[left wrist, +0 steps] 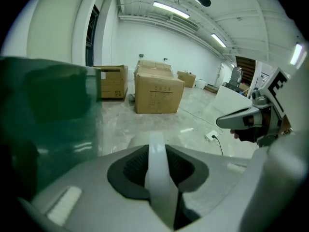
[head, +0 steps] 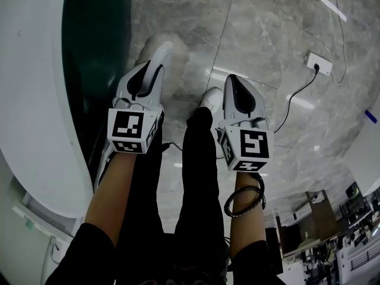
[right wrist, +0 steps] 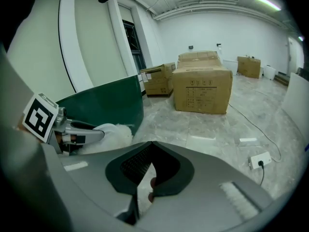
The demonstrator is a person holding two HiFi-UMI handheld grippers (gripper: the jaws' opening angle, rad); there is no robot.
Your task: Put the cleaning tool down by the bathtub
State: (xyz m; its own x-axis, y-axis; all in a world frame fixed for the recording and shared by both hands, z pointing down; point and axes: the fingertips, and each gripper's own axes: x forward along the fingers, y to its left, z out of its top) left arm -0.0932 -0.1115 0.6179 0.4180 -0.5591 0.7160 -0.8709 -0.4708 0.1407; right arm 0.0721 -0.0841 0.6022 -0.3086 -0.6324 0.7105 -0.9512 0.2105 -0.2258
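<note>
The cleaning tool (head: 161, 51) has a white handle and a fluffy white head. My left gripper (head: 153, 69) is shut on its handle (left wrist: 158, 170), which runs up between the jaws, and the head hangs just over the grey marble floor. The bathtub (head: 35, 100) has a broad white rim and a dark green side (left wrist: 43, 124), and lies close on the left. In the right gripper view the fluffy head (right wrist: 114, 133) sits next to the green side (right wrist: 106, 105). My right gripper (head: 231, 81) hangs to the right, shut and holding nothing (right wrist: 152, 146).
Legs in black trousers (head: 199, 177) and a white shoe (head: 211, 97) stand between the grippers. A white socket with a black cable (head: 319, 64) lies on the floor at right. Cardboard boxes (right wrist: 203, 88) stand farther off. Desks and clutter (head: 332, 230) fill the lower right.
</note>
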